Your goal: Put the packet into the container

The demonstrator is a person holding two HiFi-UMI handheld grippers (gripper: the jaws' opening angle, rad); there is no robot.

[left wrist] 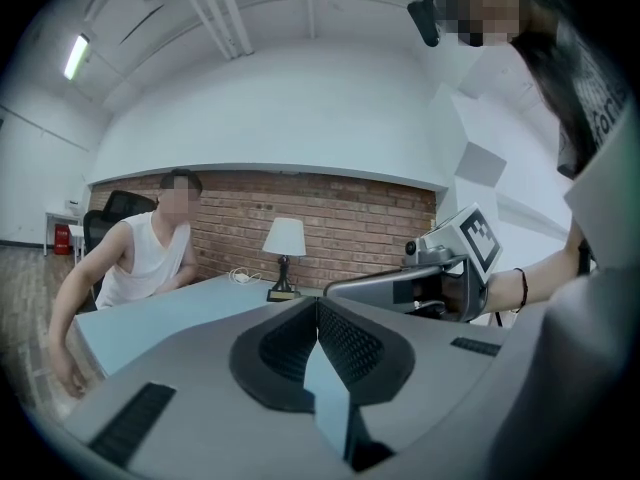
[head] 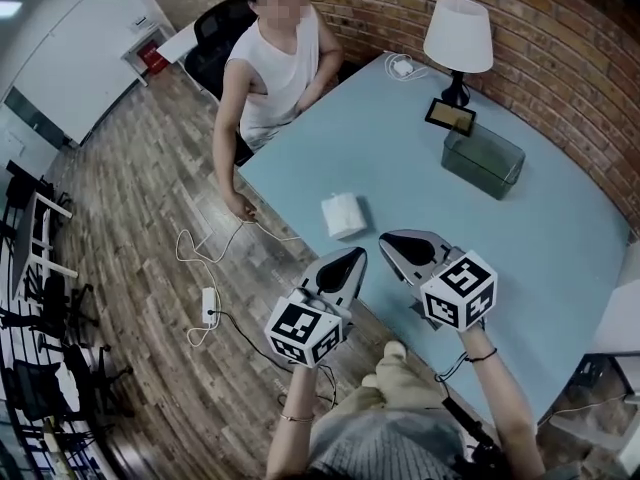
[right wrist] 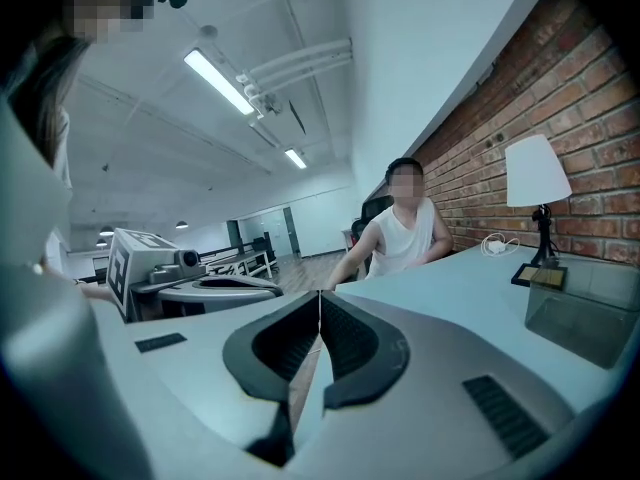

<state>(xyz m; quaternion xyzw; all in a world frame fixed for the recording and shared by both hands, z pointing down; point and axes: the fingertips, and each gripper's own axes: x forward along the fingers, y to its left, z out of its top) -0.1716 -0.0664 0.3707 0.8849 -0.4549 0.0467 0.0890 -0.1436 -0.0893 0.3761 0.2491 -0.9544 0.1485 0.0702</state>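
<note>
Here, in the head view, a pale blue table fills the centre and right of the frame. Its near edge runs on a diagonal from centre left to lower right, with wooden floor below and left of it and a brick wall along the upper right. The middle of the tabletop lies open, and most things stand toward the upper right. The left gripper hangs at the near edge in the lower centre, with the right gripper just beside it over the tabletop. In each gripper view the jaws are pressed together with nothing between them. The packet, white, lies on the table close to the near edge, just above and left of the gripper tips and apart from both. The container, a clear box, stands well apart from the packet toward the upper right, near the wall; it looks empty, though its clear walls make this hard to confirm. Just above it are a small framed screen and a white-shaded lamp, and a white charger lies at the far edge. A seated person in a white sleeveless top is at the table's upper-left corner, one hand lowered beside a white cable on the floor.
</note>
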